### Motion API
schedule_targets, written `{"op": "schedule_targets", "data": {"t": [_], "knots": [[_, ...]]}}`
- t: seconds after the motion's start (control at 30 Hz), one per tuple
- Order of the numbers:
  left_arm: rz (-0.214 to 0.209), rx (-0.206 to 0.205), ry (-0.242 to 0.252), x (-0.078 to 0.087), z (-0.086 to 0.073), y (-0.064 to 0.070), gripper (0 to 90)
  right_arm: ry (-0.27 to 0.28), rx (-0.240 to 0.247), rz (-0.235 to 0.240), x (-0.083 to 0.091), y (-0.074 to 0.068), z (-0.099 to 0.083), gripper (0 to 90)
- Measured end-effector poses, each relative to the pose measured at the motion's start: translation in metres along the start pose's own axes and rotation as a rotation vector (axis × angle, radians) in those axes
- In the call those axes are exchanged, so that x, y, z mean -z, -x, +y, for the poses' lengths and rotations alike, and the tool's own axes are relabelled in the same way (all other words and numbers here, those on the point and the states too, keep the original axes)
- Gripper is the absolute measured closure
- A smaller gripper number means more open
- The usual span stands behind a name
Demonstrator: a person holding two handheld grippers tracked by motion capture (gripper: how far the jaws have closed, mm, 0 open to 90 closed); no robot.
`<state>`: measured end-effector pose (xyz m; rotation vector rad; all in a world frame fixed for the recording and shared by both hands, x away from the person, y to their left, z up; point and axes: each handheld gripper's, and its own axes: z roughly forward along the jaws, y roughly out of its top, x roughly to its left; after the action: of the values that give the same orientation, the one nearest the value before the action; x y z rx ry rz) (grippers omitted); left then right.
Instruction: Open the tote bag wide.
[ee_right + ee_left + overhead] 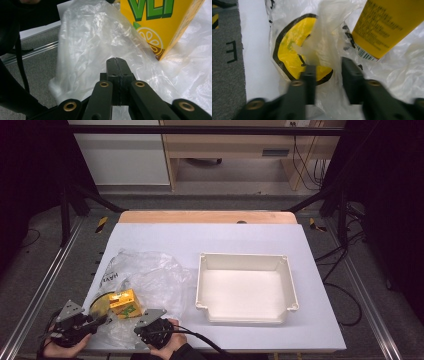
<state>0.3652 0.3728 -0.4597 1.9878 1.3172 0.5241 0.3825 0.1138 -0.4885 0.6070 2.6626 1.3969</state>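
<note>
Plastic bag (145, 280) lay at the table's (320, 320) near-left corner, yellow carton (123, 303) inside. Film looked thin, limp, slippery; best taken by a bunched fold. Left gripper (328, 72) was released, straddling a fold. Right gripper (117, 65) was clenched, apparently pinching film.

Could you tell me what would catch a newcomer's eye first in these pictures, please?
Most striking is the bright yellow carton lying inside the crumpled clear plastic bag at the near left of the table. Both grippers work at the bag's near edge: the left gripper has its jaws apart around a fold of plastic, and the right gripper has its jaws closed. To the right sits an empty white tray.
</note>
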Motion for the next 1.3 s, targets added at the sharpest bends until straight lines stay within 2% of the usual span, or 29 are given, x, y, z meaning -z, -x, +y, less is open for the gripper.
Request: {"op": "schedule_targets", "data": {"t": [0.03, 0.1, 0.17, 0.2, 0.3, 0.33, 0.43, 0.47, 0.5, 0.53, 0.6, 0.63, 0.67, 0.7, 0.73, 0.77, 0.8, 0.9, 1.07, 1.2, 1.3], "knots": [[-0.005, 0.007, 0.02, 0.003, 0.0, 0.0, 54.4, 0.0, 0.0, 0.0, 0.0, 0.0, 0.0, 90.0], [-0.015, 0.004, 0.066, 0.011, 0.003, 0.001, 39.4, -0.007, -0.003, -0.006, -0.003, 0.0, -0.001, 90.0], [-0.029, 0.016, 0.126, 0.021, 0.007, 0.002, 36.8, -0.009, -0.005, -0.006, -0.003, 0.0, -0.001, 90.0], [-0.038, 0.02, 0.172, 0.031, 0.012, 0.003, 33.7, -0.014, -0.005, -0.009, -0.003, 0.001, -0.001, 90.0], [-0.045, 0.022, 0.201, 0.038, 0.018, 0.004, 32.4, -0.019, -0.007, -0.012, -0.004, 0.0, -0.001, 90.0], [-0.03, 0.019, 0.222, 0.043, 0.024, 0.004, 33.2, -0.019, -0.006, -0.013, -0.004, 0.0, -0.001, 90.0], [-0.014, 0.022, 0.227, 0.046, 0.029, 0.0, 42.1, -0.02, -0.003, -0.013, -0.004, 0.0, -0.001, 90.0], [-0.019, 0.032, 0.228, 0.047, 0.031, -0.003, 42.1, -0.02, -0.003, -0.013, -0.004, 0.0, -0.001, 90.0], [-0.024, 0.04, 0.224, 0.046, 0.033, -0.006, 51.8, -0.019, -0.001, -0.014, -0.004, 0.0, -0.001, 90.0], [-0.039, 0.04, 0.211, 0.041, 0.037, -0.009, 57.4, -0.019, -0.001, -0.013, -0.004, 0.0, -0.001, 90.0], [-0.039, 0.032, 0.196, 0.037, 0.039, -0.01, 64.5, -0.019, -0.001, -0.013, -0.004, 0.0, -0.001, 90.0], [-0.052, 0.022, 0.178, 0.03, 0.039, -0.011, 64.5, -0.019, -0.001, -0.013, -0.004, 0.0, -0.001, 90.0], [-0.06, 0.012, 0.167, 0.026, 0.04, -0.011, 70.7, -0.019, -0.001, -0.013, -0.004, 0.0, -0.001, 90.0], [-0.056, -0.017, 0.124, 0.017, 0.04, -0.009, 78.2, -0.017, 0.0, -0.012, -0.003, 0.0, -0.001, 90.0], [-0.056, -0.017, 0.124, 0.017, 0.04, -0.009, 82.7, -0.017, 0.0, -0.012, -0.003, 0.0, -0.001, 90.0], [-0.035, -0.028, 0.095, 0.012, 0.039, -0.008, 82.7, -0.017, 0.003, -0.013, -0.003, 0.0, -0.001, 90.0], [-0.022, -0.033, 0.076, 0.008, 0.038, -0.008, 88.9, -0.016, 0.004, -0.016, -0.003, -0.001, -0.001, 90.0], [0.017, -0.044, 0.001, -0.007, 0.032, -0.012, 89.9, -0.02, 0.008, -0.023, -0.001, -0.001, -0.001, 90.0], [0.046, -0.044, -0.075, -0.024, 0.02, -0.017, 90.0, -0.025, 0.002, -0.032, 0.007, 0.002, -0.005, 90.0], [0.038, -0.032, -0.084, -0.029, 0.017, -0.017, 89.9, -0.032, -0.016, -0.05, 0.013, 0.007, -0.011, 90.0], [0.036, -0.049, -0.087, -0.031, 0.017, -0.015, 89.9, -0.025, -0.032, -0.051, 0.016, 0.011, -0.014, 90.0]]}}
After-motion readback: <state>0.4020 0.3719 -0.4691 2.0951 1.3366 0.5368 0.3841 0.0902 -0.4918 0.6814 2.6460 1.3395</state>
